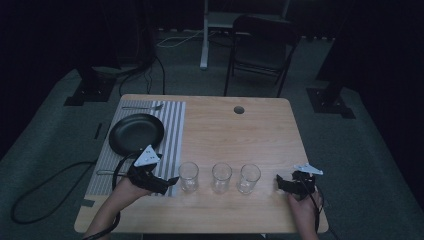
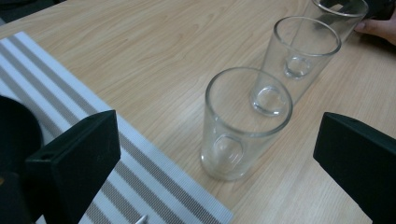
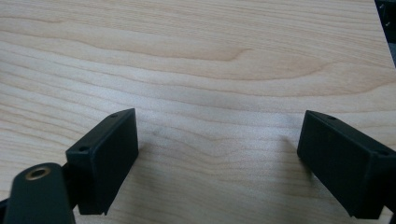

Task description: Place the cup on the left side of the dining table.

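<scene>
While the left hand-held gripper (image 2: 215,154) hangs spread, the nearest glass (image 2: 245,123) stands upright just ahead between its jaws; the right hand-held gripper (image 3: 219,158), also spread, sits over bare surface (image 3: 210,60)

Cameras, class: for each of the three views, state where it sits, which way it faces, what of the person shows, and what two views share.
High view: above the person's side, facing forward and down on the table; forearms, left gripper, right gripper.
Left gripper view: rides that gripper, facing along three glasses from the nearest glass; open jaws, a far hand.
Right gripper view: rides that gripper, facing bare tabletop; open jaws.
Shared: high and left gripper views show the glasses and striped mat.
</scene>
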Motion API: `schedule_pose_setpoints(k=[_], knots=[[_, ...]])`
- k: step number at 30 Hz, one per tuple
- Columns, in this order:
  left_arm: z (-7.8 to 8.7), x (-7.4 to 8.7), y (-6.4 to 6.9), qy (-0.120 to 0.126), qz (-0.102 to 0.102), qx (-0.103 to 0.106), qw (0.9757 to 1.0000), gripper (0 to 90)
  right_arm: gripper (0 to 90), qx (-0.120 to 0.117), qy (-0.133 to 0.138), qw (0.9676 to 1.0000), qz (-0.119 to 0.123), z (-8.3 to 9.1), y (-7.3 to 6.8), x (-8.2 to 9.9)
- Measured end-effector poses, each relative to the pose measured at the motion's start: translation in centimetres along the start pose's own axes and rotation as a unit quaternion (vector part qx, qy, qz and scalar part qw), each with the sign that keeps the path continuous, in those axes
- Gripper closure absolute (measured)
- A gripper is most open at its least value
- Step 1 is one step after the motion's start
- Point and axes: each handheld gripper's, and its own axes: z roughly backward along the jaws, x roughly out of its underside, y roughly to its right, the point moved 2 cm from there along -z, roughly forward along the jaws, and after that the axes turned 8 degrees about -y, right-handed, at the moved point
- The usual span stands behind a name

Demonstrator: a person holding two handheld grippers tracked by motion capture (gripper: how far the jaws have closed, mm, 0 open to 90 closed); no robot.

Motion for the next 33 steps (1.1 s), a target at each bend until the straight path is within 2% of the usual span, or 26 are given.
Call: schedule_pose_setpoints(k=[3, 18, 26, 33], knots=[[-0.5, -0.9, 0.4, -0.005, -0.013, 0.004, 0.9999, 1.1, 12.0, 0.0, 0.0, 1.0, 0.0, 0.0, 0.0, 0.0], [-3.1, -3.6, 2.1, -0.021, -0.042, 0.031, 0.9984, 1.1, 12.0, 0.0, 0.0, 1.0, 0.0, 0.0, 0.0, 0.0], [-4.7, -5.1, 3.3, -0.032, -0.062, 0.048, 0.9964, 1.1, 12.0, 0.0, 0.0, 1.0, 0.0, 0.0, 0.0, 0.0], [-5.8, -5.9, 4.0, -0.043, -0.075, 0.054, 0.9948, 1.1, 12.0, 0.0, 0.0, 1.0, 0.0, 0.0, 0.0, 0.0]])
